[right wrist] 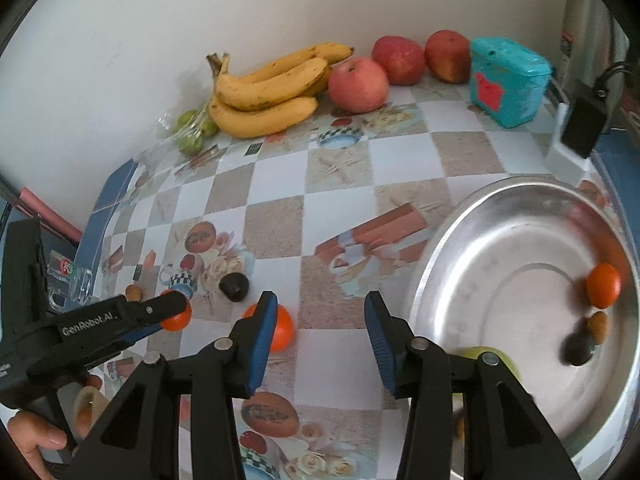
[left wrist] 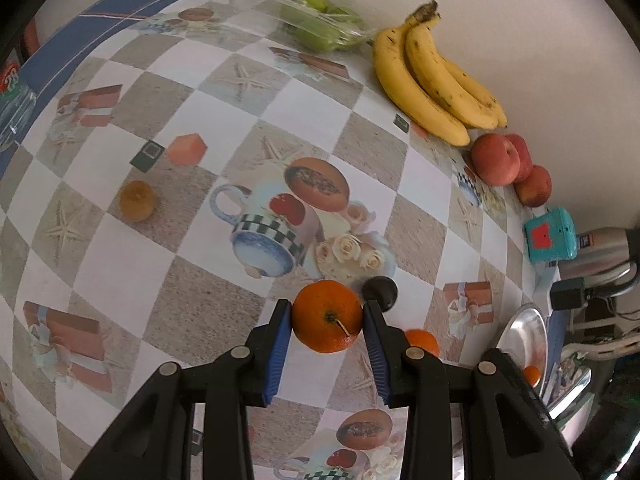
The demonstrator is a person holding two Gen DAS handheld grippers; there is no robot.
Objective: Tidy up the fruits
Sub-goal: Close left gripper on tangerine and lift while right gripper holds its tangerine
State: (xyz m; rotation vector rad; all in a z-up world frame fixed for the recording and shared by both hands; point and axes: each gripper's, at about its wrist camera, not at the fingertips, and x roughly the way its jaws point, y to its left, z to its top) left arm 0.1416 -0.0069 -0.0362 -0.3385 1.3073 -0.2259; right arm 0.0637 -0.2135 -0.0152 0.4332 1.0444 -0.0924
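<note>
My left gripper (left wrist: 327, 316) is shut on an orange (left wrist: 327, 316) just above the tablecloth; it also shows in the right wrist view (right wrist: 176, 312), holding that orange (right wrist: 178, 320). A second orange (left wrist: 422, 342) (right wrist: 282, 330) lies on the cloth beside a dark avocado (left wrist: 380, 292) (right wrist: 235, 286). A kiwi (left wrist: 137, 201) (right wrist: 133, 292) lies to the left. My right gripper (right wrist: 320, 332) is open and empty, left of the steel bowl (right wrist: 500, 216). The bowl holds an orange (right wrist: 604, 285), a kiwi (right wrist: 597, 326), a dark fruit (right wrist: 578, 350) and a green fruit (right wrist: 480, 352).
Bananas (right wrist: 268, 92) (left wrist: 432, 80), red apples (right wrist: 360, 84) (left wrist: 496, 158) and a bag of green fruit (left wrist: 320, 24) (right wrist: 192, 128) lie along the back wall. A teal box (right wrist: 506, 80), a thermos (left wrist: 600, 252) and a charger (right wrist: 582, 124) stand at the right.
</note>
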